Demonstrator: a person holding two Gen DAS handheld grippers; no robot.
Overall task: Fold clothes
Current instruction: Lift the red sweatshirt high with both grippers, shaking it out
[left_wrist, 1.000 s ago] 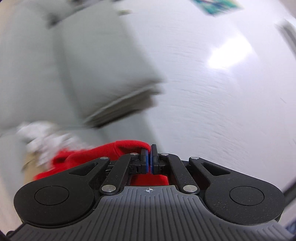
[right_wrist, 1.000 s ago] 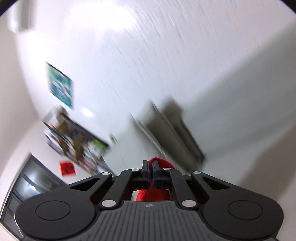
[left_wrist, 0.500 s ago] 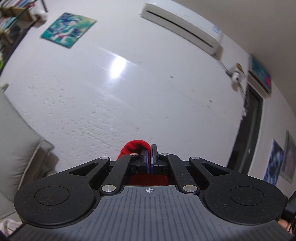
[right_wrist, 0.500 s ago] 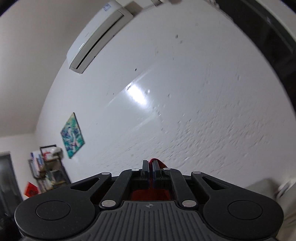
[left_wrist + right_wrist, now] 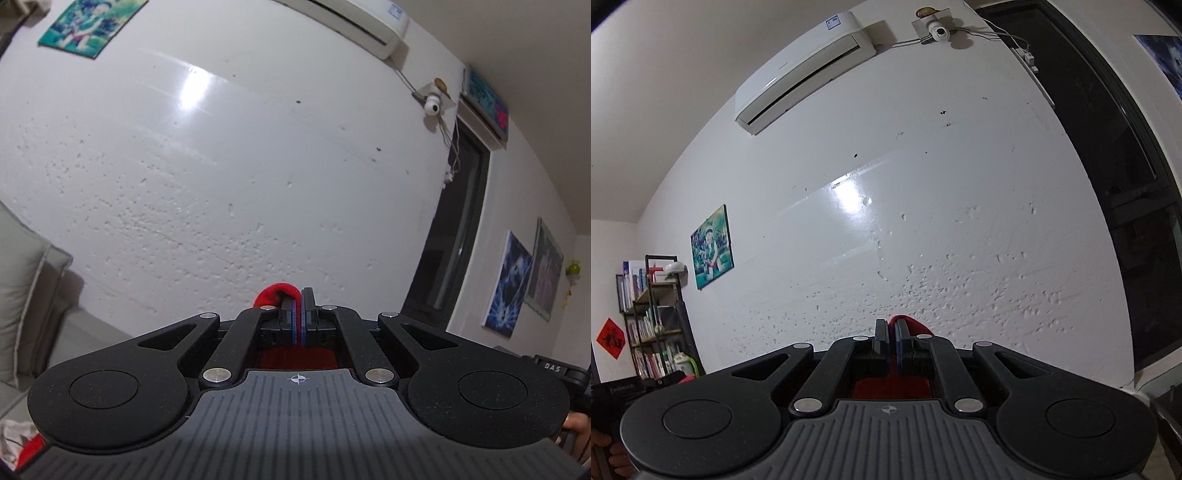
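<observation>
A red garment [image 5: 275, 291] is pinched by my left gripper [image 5: 299, 295], which is shut on an edge of it and held up facing the white wall. More of the red cloth shows under the jaws and at the lower left corner [image 5: 31, 448]. My right gripper [image 5: 891, 326] is also shut on the red garment [image 5: 911, 322], a fold of which rises just past its fingertips. Both grippers point roughly level at the wall; the rest of the garment hangs below, out of view.
A grey sofa [image 5: 26, 295] stands at the left. On the white wall [image 5: 221, 166] hang an air conditioner [image 5: 801, 70], a small camera [image 5: 938, 31] and pictures [image 5: 712, 246]. A dark doorway [image 5: 1126, 184] is at the right, a bookshelf [image 5: 650, 321] at the far left.
Both grippers rose and swung up with the red garment, from the sofa to the upper wall, rolling as they went. In the last half second the view has barely shifted.
</observation>
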